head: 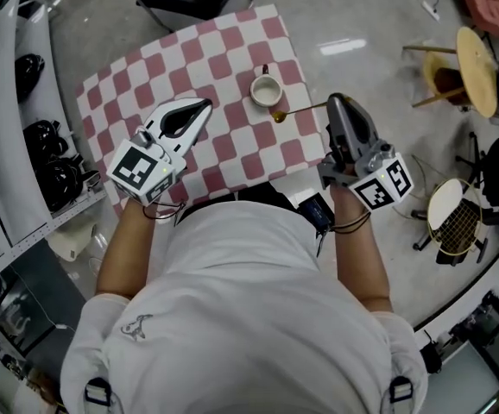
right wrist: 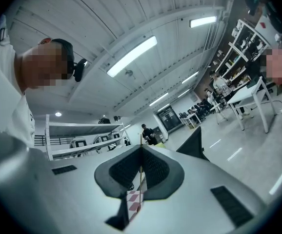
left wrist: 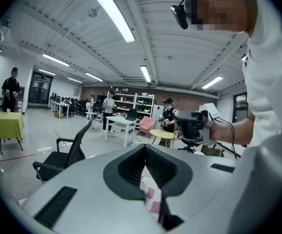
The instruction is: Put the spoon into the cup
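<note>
The person's white shirt [head: 232, 317] fills the foreground. Beyond it, the right tool [head: 336, 103] clamps the gold spoon [head: 291, 111] by its handle. The spoon's bowl seems just short of the cup [head: 265, 90] off the tool's tip. The left tool [head: 196, 110] is closed and empty. This looks like the carrying step; next, the bowl needs lifting over the rim.

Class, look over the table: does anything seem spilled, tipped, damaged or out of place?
Nothing stands out. The cup stands upright on the checked table, and the spoon is held by the right claw, its bowl just beside the cup.
</note>
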A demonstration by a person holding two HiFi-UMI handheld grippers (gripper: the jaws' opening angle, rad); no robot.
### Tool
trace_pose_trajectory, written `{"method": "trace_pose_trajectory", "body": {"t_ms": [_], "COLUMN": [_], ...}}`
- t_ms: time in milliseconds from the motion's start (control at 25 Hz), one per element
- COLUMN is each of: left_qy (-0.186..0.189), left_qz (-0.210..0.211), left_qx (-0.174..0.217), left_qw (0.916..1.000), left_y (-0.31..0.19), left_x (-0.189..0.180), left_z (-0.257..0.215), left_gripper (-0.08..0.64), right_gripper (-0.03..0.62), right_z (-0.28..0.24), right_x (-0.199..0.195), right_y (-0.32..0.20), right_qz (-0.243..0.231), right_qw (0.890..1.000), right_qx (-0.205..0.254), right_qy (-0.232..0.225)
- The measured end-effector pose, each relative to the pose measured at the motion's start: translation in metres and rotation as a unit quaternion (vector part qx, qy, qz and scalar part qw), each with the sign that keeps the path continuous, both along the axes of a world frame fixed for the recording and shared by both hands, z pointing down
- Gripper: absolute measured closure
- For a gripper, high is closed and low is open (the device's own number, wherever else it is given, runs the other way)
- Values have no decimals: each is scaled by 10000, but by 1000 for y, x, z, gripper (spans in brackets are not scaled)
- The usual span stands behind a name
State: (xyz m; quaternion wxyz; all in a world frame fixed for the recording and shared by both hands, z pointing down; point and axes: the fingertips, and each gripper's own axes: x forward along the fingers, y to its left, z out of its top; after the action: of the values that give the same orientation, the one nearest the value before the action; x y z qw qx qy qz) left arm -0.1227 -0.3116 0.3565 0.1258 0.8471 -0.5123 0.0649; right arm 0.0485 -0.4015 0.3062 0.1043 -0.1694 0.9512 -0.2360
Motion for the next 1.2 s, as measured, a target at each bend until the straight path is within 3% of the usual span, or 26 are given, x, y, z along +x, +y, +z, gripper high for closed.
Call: {"method": "trace_pose_trajectory", "body": {"t_ms": [320,1200], "left_qy": [187,222], "left_qz": [94,307], "left_qx": [-233,-838], "left_qw": [9995,9958], "left_y": [-37,-81], "left_x": [12,30], "left_z": [29,126], "left_gripper": [546,546], "right_gripper": [560,560], "right_z": [32,151], "right_x": [-12,-46], "right_y": [-38,-100], "right_qz": [-238,-578], "right_qw": [9995,9944], "right_qx": [-173,-774], "right_qy": [146,439]}}
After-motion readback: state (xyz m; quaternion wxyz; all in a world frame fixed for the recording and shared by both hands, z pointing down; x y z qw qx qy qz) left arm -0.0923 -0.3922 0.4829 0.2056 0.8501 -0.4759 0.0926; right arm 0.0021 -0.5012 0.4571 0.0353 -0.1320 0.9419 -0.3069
